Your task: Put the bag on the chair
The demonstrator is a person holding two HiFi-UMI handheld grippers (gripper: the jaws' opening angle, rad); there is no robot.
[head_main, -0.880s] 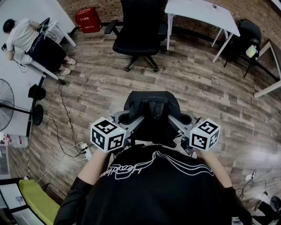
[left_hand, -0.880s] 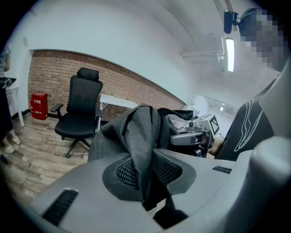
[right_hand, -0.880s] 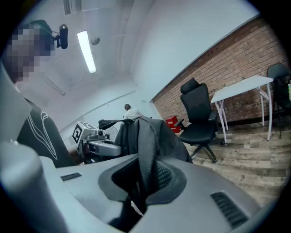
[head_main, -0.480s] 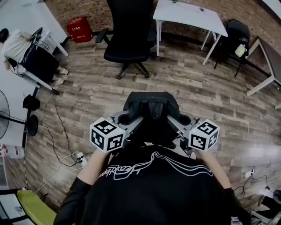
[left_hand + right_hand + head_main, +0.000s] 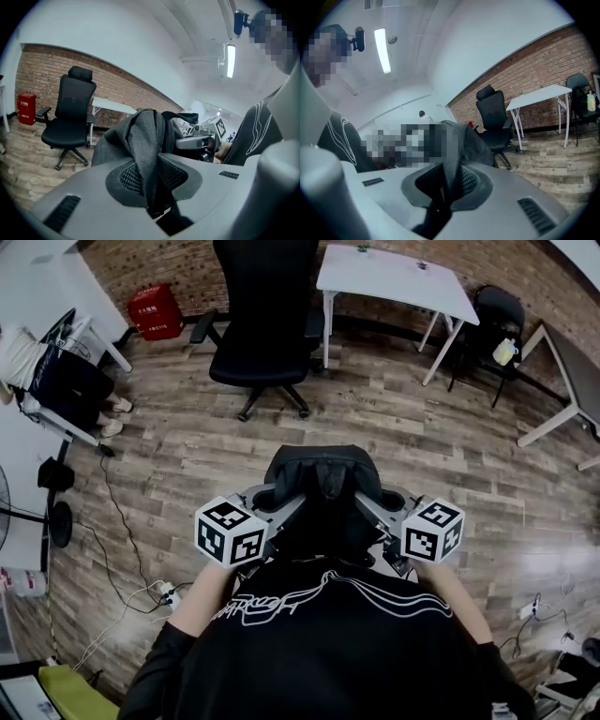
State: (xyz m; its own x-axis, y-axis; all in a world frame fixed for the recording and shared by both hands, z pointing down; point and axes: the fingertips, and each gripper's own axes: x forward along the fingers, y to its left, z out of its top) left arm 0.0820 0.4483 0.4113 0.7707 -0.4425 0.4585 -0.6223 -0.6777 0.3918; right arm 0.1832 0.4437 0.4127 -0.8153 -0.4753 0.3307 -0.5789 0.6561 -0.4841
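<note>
One black office chair [image 5: 267, 334] stands well ahead on the wood floor [image 5: 422, 446]. The dark bag [image 5: 323, 486] hangs at the person's chest [image 5: 328, 643], top upward, length running down, with left gripper [image 5: 151, 187] and right gripper [image 5: 443, 185] each clamped on its mesh straps.

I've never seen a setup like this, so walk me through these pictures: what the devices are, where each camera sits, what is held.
No robot here: a person holds hand-operated tongs in each hand, each with a cube of square markers. One picture comes from a camera on the person's head, looking down; the other two cameras ride on the tongs. The left tongs and right tongs are each shut on the mesh fabric of a dark grey backpack, carried above the wooden floor. A black office chair stands ahead, near a white table.
</note>
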